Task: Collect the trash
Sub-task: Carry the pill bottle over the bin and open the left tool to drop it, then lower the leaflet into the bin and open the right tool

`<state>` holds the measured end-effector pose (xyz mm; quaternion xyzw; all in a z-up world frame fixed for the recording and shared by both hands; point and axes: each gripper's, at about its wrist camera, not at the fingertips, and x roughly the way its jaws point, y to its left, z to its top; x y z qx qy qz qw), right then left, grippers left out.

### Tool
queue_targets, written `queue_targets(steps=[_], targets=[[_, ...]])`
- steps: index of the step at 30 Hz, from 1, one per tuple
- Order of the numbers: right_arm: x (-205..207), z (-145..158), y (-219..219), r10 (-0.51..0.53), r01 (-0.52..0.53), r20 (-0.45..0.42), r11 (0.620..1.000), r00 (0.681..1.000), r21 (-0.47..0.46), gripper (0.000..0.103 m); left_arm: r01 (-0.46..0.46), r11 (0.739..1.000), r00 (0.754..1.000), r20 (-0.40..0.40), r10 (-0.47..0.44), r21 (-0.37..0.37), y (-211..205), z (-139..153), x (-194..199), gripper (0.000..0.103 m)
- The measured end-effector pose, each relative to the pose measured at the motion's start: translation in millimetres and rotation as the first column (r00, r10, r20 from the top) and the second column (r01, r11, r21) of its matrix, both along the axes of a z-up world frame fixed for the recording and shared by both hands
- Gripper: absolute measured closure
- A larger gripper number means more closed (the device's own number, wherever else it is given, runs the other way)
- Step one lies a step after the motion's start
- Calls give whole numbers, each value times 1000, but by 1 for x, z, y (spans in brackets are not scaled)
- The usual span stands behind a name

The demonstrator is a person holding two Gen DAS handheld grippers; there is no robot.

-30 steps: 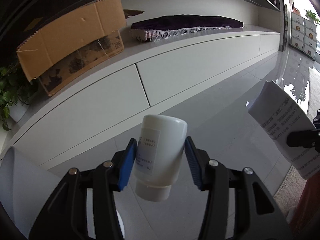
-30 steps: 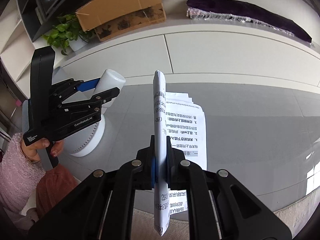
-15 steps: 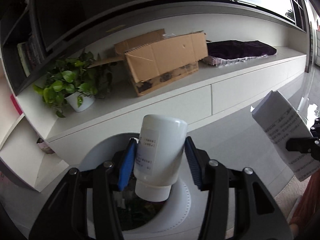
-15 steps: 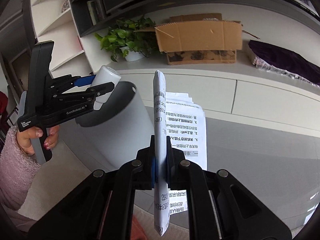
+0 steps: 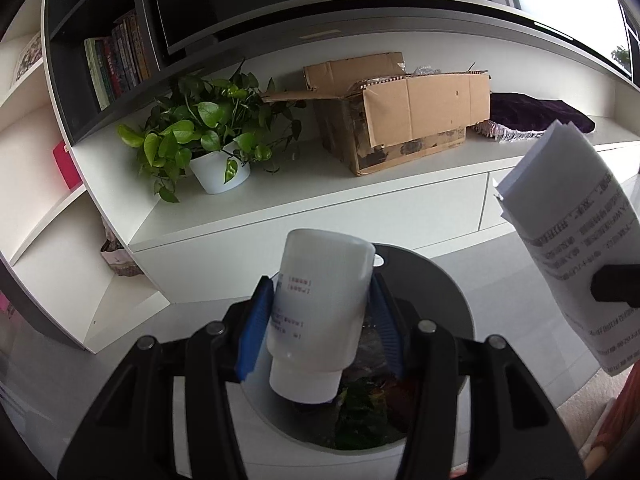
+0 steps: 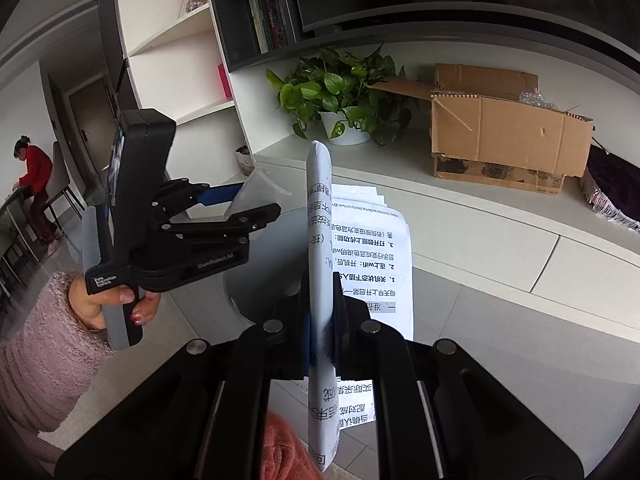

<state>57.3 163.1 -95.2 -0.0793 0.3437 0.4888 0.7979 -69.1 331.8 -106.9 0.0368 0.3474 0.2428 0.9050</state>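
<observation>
A white bottle (image 5: 320,312) with a pale label printed in faint red and grey is sitting between blue pads (image 5: 254,336) on black fingers, above a grey-rimmed bin (image 5: 452,300) showing green and red scraps. White paper (image 6: 320,280) is carrying black print, and a brown cardboard box (image 5: 416,116) is standing by a green-leaved plant (image 5: 200,128) in a white pot, with a dark purple fringed cloth (image 5: 536,116) lying beyond. The sleeve (image 6: 36,344) is looking fuzzy and pink.
</observation>
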Motion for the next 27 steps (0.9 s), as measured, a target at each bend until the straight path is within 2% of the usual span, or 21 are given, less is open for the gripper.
queue_targets(steps=[4,6,9,23,27], targets=[[0,1,14,13,-13,1,1000,1000,-9,96,-1,1000,1000,-20,0,-15,1,-12,7,51],[0,3,19,18,-18,2,1000,1000,-12,96,-7,1000,1000,-26,7,-14,2,-15,7,42],[0,4,28,23,-23,13,1000,1000,-14,96,-7,1000,1000,-15,6,-13,5,-12,2,36],[15,3,80,67,-66,-27,998,997,17,96,2,1000,1000,-14,-2,-5,20,0,-11,35],[23,-1,91,71,-69,-63,997,995,25,96,8,1000,1000,-17,-8,-7,24,0,-14,35]])
